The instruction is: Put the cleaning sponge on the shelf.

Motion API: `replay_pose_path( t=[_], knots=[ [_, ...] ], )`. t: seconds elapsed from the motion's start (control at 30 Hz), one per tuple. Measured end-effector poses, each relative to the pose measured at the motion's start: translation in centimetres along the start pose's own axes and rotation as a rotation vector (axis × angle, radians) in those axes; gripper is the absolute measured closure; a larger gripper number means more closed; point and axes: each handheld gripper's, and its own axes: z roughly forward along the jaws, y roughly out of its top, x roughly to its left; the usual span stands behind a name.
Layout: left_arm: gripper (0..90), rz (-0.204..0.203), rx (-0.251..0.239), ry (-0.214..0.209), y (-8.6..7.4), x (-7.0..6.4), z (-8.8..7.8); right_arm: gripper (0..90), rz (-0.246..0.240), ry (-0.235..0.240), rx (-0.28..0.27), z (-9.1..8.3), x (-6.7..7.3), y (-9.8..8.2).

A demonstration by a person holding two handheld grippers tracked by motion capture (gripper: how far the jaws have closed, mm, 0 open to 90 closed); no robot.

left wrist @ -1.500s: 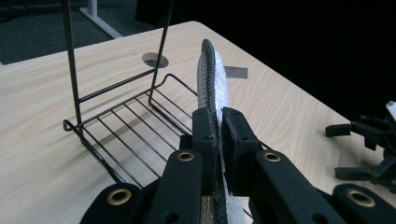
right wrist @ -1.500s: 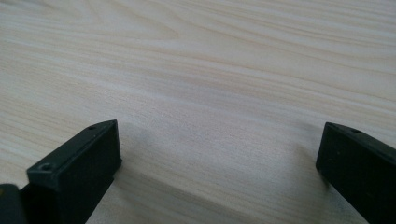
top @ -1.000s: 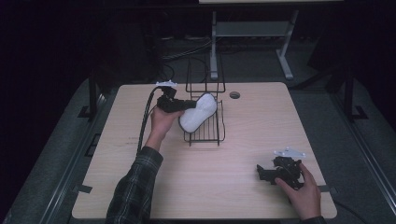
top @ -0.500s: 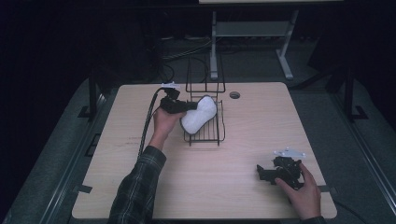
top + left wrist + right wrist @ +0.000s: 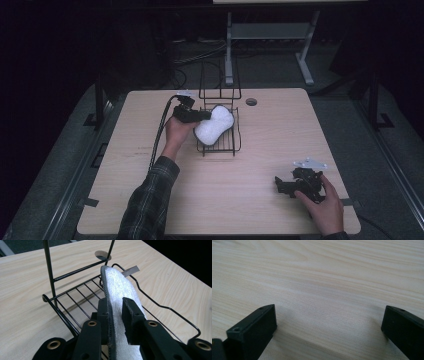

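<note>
A white, peanut-shaped foam pad (image 5: 215,125) stands on edge in a black wire rack (image 5: 220,146) at the table's middle back. My left gripper (image 5: 202,116) reaches in from the rack's left side. In the left gripper view the pad (image 5: 117,282) sits between the two jaws of the left gripper (image 5: 116,303), with both pads still against it. Those jaws have just been opening. The pad's far end leans over the rack's floor wires (image 5: 75,291). My right gripper (image 5: 282,186) rests on the table near the front right. In its own view the right gripper (image 5: 329,315) is open over bare wood.
The rack has a tall upright wire frame (image 5: 220,82) at its back. A round cable hole (image 5: 251,102) lies in the tabletop just behind and right of the rack. The left gripper's cable (image 5: 159,137) trails along the forearm. Dark floor surrounds the table (image 5: 125,200).
The left hand and the pad have shifted slightly down and right into the rack. The right hand has stayed where it was.
</note>
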Motion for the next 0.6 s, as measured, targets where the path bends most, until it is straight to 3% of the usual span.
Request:
replay_pose_path(
  t=[0.23,0.33,0.5,0.6],
  knots=[
    [68.9,0.006,0.007,0.029,0.0,0.1,-0.2,0.0,0.000,0.000,0.000,0.0,0.0,0.0],
    [71.8,0.010,0.003,0.022,-0.2,0.0,-0.6,0.0,0.000,0.000,0.000,0.0,0.0,0.0],
    [88.5,0.029,0.023,-0.010,-0.7,-0.5,-1.2,0.0,0.000,0.000,0.000,0.0,0.0,0.0],
    [89.6,0.044,0.017,-0.022,-1.1,-0.9,-1.6,0.0,0.000,0.000,0.000,0.0,0.0,0.0]
  ],
)
